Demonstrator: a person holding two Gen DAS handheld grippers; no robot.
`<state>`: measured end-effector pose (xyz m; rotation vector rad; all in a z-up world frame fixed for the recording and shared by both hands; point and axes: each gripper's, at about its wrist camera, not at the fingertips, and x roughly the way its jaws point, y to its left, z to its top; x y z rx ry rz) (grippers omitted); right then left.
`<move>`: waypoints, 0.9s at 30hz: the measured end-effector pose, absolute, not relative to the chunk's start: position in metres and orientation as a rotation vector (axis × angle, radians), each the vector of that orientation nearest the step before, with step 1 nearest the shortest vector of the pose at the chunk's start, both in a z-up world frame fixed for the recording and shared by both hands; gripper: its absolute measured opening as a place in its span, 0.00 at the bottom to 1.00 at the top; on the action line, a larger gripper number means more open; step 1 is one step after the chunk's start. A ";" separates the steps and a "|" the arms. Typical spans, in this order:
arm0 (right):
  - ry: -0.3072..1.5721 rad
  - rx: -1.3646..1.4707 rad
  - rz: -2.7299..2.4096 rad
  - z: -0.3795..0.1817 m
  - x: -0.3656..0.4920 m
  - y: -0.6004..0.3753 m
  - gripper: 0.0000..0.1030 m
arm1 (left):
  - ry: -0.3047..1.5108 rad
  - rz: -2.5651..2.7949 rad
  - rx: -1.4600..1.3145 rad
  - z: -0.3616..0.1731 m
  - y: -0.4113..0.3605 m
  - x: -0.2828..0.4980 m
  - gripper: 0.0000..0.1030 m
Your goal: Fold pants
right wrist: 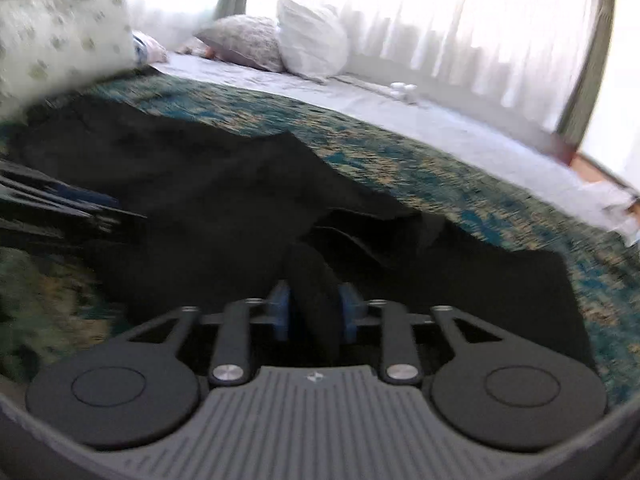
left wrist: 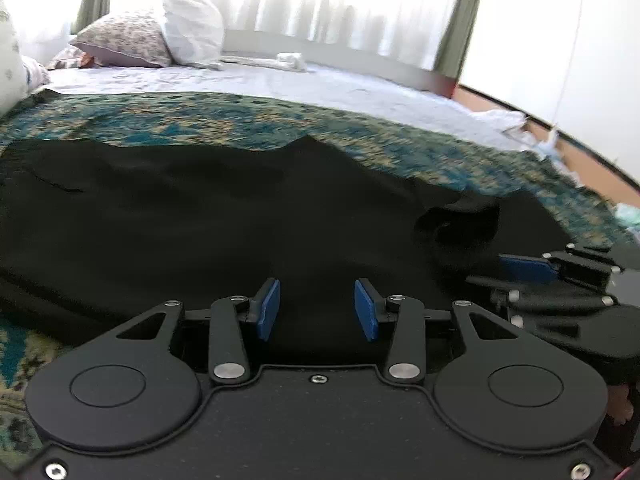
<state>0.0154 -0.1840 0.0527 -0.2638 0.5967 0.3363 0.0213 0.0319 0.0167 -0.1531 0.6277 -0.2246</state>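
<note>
Over the black pants [left wrist: 200,220], the left gripper [left wrist: 317,310] gapes empty while the right gripper [right wrist: 314,312] pinches a fabric fold.

The right wrist view is smeared with motion blur — the blue pads [right wrist: 280,312] of the right tongs [right wrist: 314,312] are fuzzy, so whether they press the dark fold of pants [right wrist: 224,200] between them cannot be told. The left tongs [right wrist: 60,204] are cut off by that view's left edge.
</note>
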 end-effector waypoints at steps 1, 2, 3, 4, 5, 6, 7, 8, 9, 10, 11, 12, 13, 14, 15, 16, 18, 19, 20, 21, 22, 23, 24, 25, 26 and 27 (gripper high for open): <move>0.594 -0.263 0.357 0.056 0.009 -0.187 0.66 | 0.622 -0.238 -0.160 0.019 0.029 0.021 0.39; 0.591 -0.267 0.376 0.059 0.002 -0.188 0.71 | 0.614 -0.254 -0.162 0.021 0.026 0.022 0.39; 0.586 -0.272 0.389 0.062 -0.002 -0.191 0.74 | 0.605 -0.268 -0.160 0.024 0.023 0.023 0.39; 0.578 -0.280 0.407 0.064 -0.009 -0.194 0.78 | 0.595 -0.284 -0.155 0.027 0.020 0.024 0.39; 0.569 -0.286 0.419 0.064 -0.016 -0.196 0.81 | 0.585 -0.303 -0.147 0.031 0.016 0.026 0.39; 0.554 -0.289 0.423 0.066 -0.021 -0.200 0.82 | 0.577 -0.325 -0.141 0.034 0.011 0.027 0.39; 0.536 -0.290 0.418 0.068 -0.027 -0.204 0.84 | 0.571 -0.347 -0.137 0.038 0.006 0.028 0.39; 0.522 -0.286 0.405 0.068 -0.029 -0.209 0.85 | 0.566 -0.379 -0.134 0.042 0.000 0.030 0.38; 0.512 -0.279 0.382 0.070 -0.030 -0.212 0.86 | 0.563 -0.411 -0.132 0.046 -0.007 0.032 0.37; 0.505 -0.270 0.357 0.071 -0.027 -0.216 0.86 | 0.560 -0.449 -0.127 0.050 -0.014 0.032 0.37; 0.500 -0.248 0.317 0.071 -0.025 -0.223 0.86 | 0.559 -0.488 -0.117 0.053 -0.023 0.034 0.37; 0.496 -0.220 0.278 0.073 -0.022 -0.231 0.86 | 0.559 -0.518 -0.103 0.056 -0.032 0.035 0.37; 0.489 -0.190 0.243 0.073 -0.021 -0.239 0.86 | 0.556 -0.544 -0.084 0.058 -0.044 0.036 0.35; 0.480 -0.146 0.196 0.075 -0.019 -0.249 0.86 | 0.552 -0.565 -0.061 0.059 -0.055 0.038 0.32; 0.473 -0.109 0.145 0.075 -0.017 -0.259 0.86 | 0.551 -0.584 -0.039 0.060 -0.066 0.040 0.26; 0.465 -0.074 0.084 0.075 -0.014 -0.268 0.84 | 0.555 -0.603 -0.019 0.060 -0.079 0.043 0.20; 0.454 -0.045 -0.031 0.070 -0.006 -0.282 0.75 | 0.574 -0.636 -0.010 0.058 -0.100 0.050 0.18; 0.463 -0.050 -0.097 0.064 -0.001 -0.287 0.67 | 0.591 -0.655 -0.015 0.057 -0.110 0.055 0.18; 0.481 -0.058 -0.135 0.058 0.003 -0.292 0.62 | 0.614 -0.675 -0.021 0.055 -0.119 0.060 0.18; 0.502 -0.068 -0.154 0.051 0.007 -0.293 0.56 | 0.642 -0.689 -0.025 0.052 -0.128 0.066 0.18; 0.536 -0.082 -0.155 0.042 0.010 -0.292 0.53 | 0.681 -0.695 -0.026 0.046 -0.138 0.074 0.19; 0.558 -0.090 -0.144 0.034 0.010 -0.292 0.52 | 0.715 -0.692 -0.020 0.041 -0.145 0.081 0.19; 0.555 -0.099 -0.140 0.028 0.008 -0.289 0.55 | 0.750 -0.678 -0.005 0.034 -0.155 0.090 0.19; 0.520 -0.120 -0.145 0.023 0.004 -0.286 0.52 | 0.771 -0.657 0.010 0.028 -0.160 0.098 0.19; 0.510 -0.142 -0.145 0.020 0.002 -0.283 0.51 | 0.786 -0.625 0.025 0.023 -0.166 0.106 0.19; 0.504 -0.146 -0.146 0.020 0.001 -0.281 0.51 | 0.794 -0.589 0.033 0.019 -0.169 0.114 0.18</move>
